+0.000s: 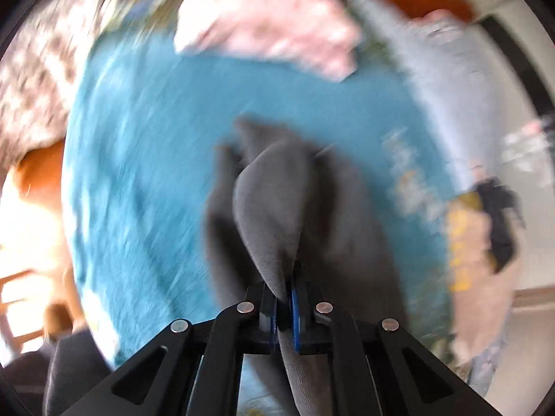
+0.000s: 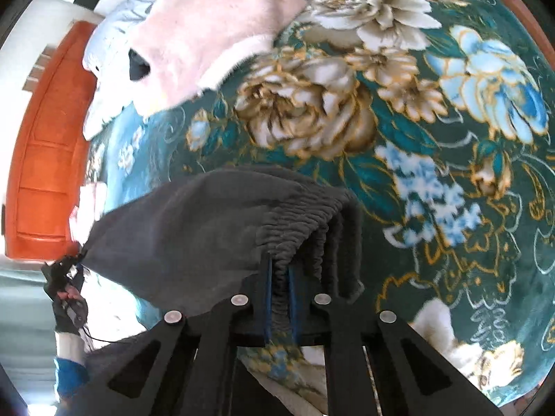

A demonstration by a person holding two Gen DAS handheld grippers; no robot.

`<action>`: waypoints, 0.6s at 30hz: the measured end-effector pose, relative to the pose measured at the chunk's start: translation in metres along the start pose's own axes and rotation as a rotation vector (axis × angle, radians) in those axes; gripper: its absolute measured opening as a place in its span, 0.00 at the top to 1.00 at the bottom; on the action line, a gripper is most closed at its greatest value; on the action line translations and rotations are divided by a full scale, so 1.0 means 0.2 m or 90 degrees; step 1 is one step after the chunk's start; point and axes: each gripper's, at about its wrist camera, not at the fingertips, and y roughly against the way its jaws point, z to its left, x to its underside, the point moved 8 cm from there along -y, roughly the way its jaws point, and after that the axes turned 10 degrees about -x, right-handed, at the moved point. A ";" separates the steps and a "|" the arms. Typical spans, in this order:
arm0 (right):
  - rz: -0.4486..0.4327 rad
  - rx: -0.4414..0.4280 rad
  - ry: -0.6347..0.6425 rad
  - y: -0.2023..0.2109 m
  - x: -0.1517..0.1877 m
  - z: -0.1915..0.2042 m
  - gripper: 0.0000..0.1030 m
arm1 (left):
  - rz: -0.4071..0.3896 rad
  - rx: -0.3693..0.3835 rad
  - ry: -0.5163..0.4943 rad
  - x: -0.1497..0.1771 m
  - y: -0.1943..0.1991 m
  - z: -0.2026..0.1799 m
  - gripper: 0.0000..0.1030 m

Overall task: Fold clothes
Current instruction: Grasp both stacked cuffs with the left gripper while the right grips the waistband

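A dark grey garment (image 2: 194, 228) with a gathered elastic waistband hangs stretched between both grippers above the bed. My right gripper (image 2: 279, 277) is shut on the ribbed waistband. My left gripper (image 1: 284, 291) is shut on another part of the same grey garment (image 1: 274, 201), which folds upward from the jaws. The left wrist view is blurred by motion. In the right wrist view the left gripper, held by a gloved hand (image 2: 67, 298), pinches the garment's far corner at the left.
The bed is covered by a teal floral blanket (image 2: 399, 114). A pink fluffy garment (image 2: 208, 31) and a pale blue one (image 2: 104, 79) lie at its far side. An orange wooden headboard (image 2: 45, 159) is at the left. A teal cloth (image 1: 166, 159) lies below the left gripper.
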 end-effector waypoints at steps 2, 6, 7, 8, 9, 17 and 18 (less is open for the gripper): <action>0.015 0.023 -0.029 -0.08 0.04 -0.11 0.92 | 0.045 0.002 0.053 0.04 -0.13 0.10 0.93; 0.013 0.017 -0.069 -0.18 0.07 -0.24 0.92 | 0.051 0.009 0.054 -0.01 -0.17 0.13 0.90; 0.013 0.011 -0.064 -0.18 0.07 -0.25 0.92 | 0.047 0.002 0.042 -0.02 -0.17 0.11 0.89; 0.016 0.009 -0.057 -0.19 0.06 -0.25 0.91 | 0.044 -0.012 0.029 -0.02 -0.18 0.10 0.88; 0.020 0.007 -0.046 -0.19 0.06 -0.25 0.91 | 0.039 -0.028 0.016 -0.02 -0.19 0.09 0.86; -0.005 0.007 -0.044 -0.18 0.06 -0.35 0.40 | 0.031 -0.065 -0.007 -0.06 -0.28 0.05 0.62; -0.010 -0.007 -0.049 -0.19 0.05 -0.35 0.40 | 0.031 -0.058 0.003 -0.06 -0.29 0.06 0.62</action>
